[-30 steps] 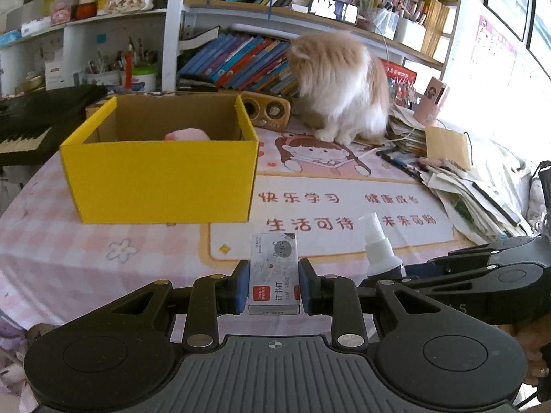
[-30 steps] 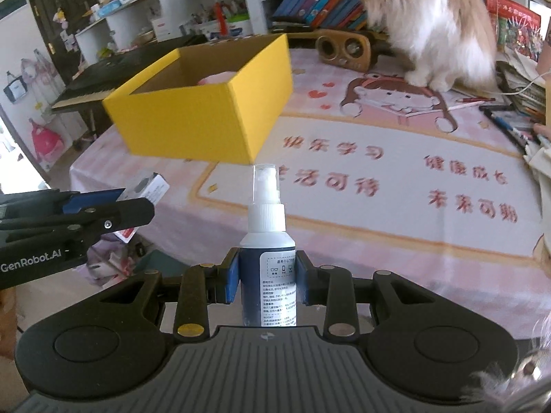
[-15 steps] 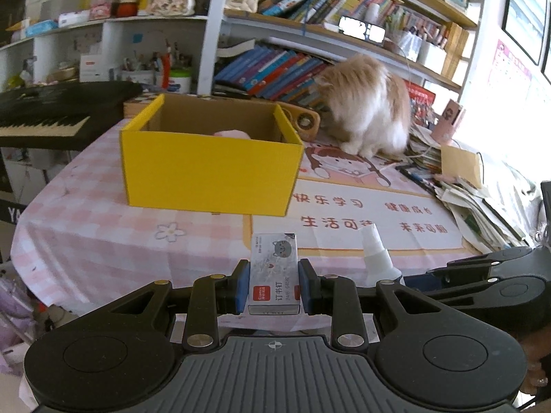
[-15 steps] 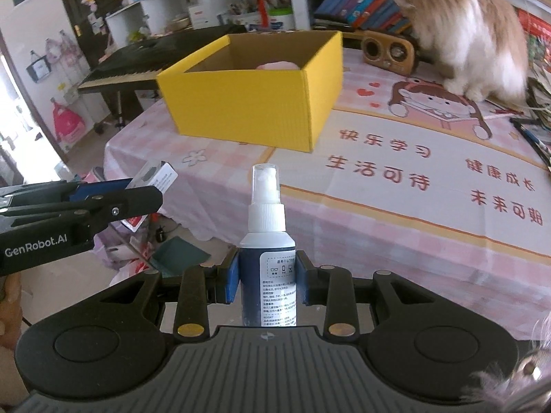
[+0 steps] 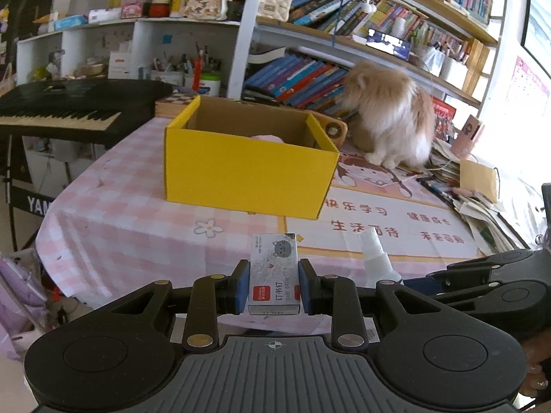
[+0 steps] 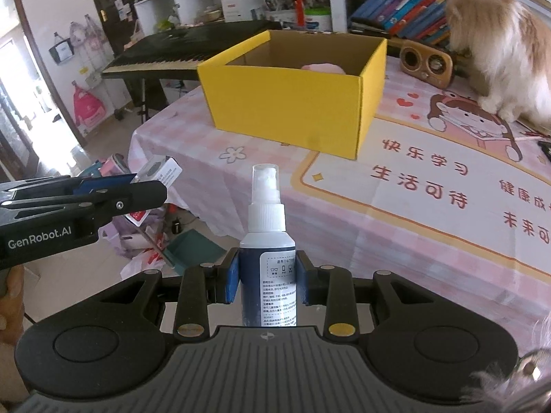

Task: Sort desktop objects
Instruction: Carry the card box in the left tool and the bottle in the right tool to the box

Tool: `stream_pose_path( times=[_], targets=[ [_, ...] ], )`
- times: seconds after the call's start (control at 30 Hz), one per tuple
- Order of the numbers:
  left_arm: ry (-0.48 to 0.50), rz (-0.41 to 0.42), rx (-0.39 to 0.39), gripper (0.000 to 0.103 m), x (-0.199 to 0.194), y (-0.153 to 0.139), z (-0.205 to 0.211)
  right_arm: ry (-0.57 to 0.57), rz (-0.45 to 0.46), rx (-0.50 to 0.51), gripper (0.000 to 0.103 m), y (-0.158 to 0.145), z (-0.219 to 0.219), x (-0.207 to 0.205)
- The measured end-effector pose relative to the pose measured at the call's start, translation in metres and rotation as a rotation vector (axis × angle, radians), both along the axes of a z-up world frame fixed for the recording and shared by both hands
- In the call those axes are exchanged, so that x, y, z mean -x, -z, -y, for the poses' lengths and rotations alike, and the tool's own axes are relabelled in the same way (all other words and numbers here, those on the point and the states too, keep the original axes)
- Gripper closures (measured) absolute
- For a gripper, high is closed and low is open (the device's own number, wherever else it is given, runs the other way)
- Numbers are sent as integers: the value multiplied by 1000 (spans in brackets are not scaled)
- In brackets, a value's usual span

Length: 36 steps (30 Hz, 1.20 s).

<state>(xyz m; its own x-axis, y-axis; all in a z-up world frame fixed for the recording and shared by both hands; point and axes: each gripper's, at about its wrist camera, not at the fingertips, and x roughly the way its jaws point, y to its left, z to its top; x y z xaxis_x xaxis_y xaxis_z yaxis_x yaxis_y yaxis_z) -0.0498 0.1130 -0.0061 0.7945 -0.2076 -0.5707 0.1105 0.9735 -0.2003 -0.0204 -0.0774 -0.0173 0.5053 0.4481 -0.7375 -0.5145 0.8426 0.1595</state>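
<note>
My left gripper [image 5: 274,290] is shut on a small grey staples box [image 5: 274,273] with a cat print, held off the table's near edge. My right gripper [image 6: 267,282] is shut on a dark blue spray bottle [image 6: 267,251] with a white pump top, upright. An open yellow cardboard box [image 5: 248,175] stands on the pink tablecloth ahead, a pink object [image 5: 268,138] inside it. In the right wrist view the left gripper [image 6: 137,189] with the staples box [image 6: 162,172] is at the left, and the yellow box [image 6: 292,103] lies beyond. The bottle's top [image 5: 373,251] shows in the left wrist view.
A fluffy cream cat [image 5: 389,120] sits on the table behind the box, beside a wooden speaker [image 6: 427,65]. Piled papers and pens [image 5: 482,206] crowd the right edge. A black keyboard [image 5: 62,110] stands left of the table. Bookshelves rise behind; bags and clutter [image 6: 155,241] lie on the floor.
Both grippers have drawn back and to the left from the table, each keeping its object. The yellow box now looks farther off and more to the right.
</note>
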Motion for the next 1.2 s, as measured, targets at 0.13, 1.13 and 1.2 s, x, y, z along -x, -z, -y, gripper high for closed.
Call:
stream_pose_path(
  times=[0.13,1.13,1.2],
  targets=[
    [-13,-1,4,75,1,0,-5,-21,0,4,73,-1,-6,-1],
    [-66,61,-6,75,-33,-18,-8,-85,55,-28,73,-28,-19,-47],
    [-68,79,-12,75,-42,-24,-7,-87,70,-32,73,-33,-18,-56]
  ],
)
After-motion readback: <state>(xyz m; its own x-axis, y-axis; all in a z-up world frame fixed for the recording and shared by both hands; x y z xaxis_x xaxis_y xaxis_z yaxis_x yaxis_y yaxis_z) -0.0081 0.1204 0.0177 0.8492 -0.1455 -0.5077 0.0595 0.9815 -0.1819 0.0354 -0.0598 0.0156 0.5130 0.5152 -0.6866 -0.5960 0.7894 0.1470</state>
